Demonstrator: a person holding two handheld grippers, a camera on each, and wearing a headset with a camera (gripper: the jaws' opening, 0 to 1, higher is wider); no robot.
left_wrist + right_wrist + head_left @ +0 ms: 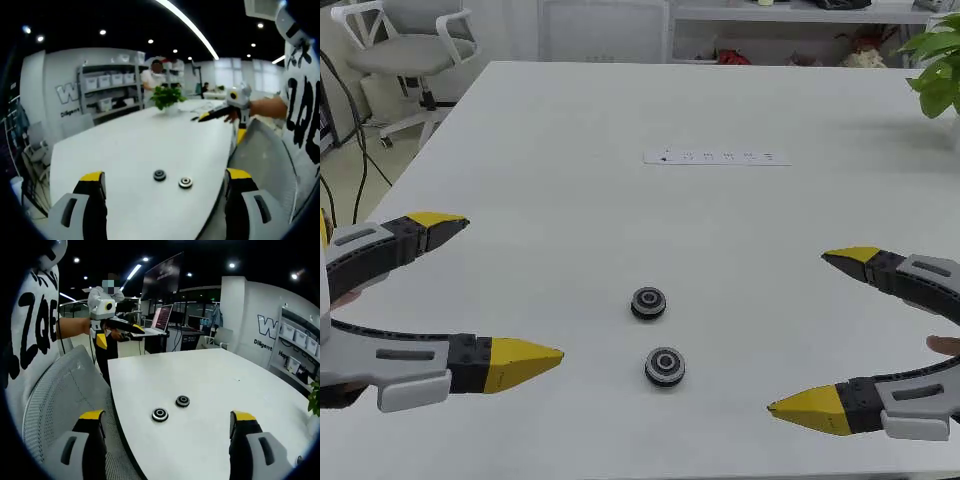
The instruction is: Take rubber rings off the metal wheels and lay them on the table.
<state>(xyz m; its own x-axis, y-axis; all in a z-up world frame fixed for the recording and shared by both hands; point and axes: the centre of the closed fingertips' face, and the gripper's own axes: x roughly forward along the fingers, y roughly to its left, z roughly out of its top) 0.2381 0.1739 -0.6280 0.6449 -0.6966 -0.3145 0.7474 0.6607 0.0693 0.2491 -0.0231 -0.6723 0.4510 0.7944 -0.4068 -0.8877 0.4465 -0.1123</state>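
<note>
Two metal wheels (pixel 648 302), rubber rings (pixel 665 383) on, lie close together near the worktop's (pixel 620 120) front edge. Left gripper (pixel 512 288) and right gripper (pixel 798 332) flank them, fingers spread wide, empty (stripping not begun). Next: pin one wheel, peel its ring.

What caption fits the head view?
Both open, the left gripper and right gripper flank two rubber-ringed metal wheels on the white table.
</note>
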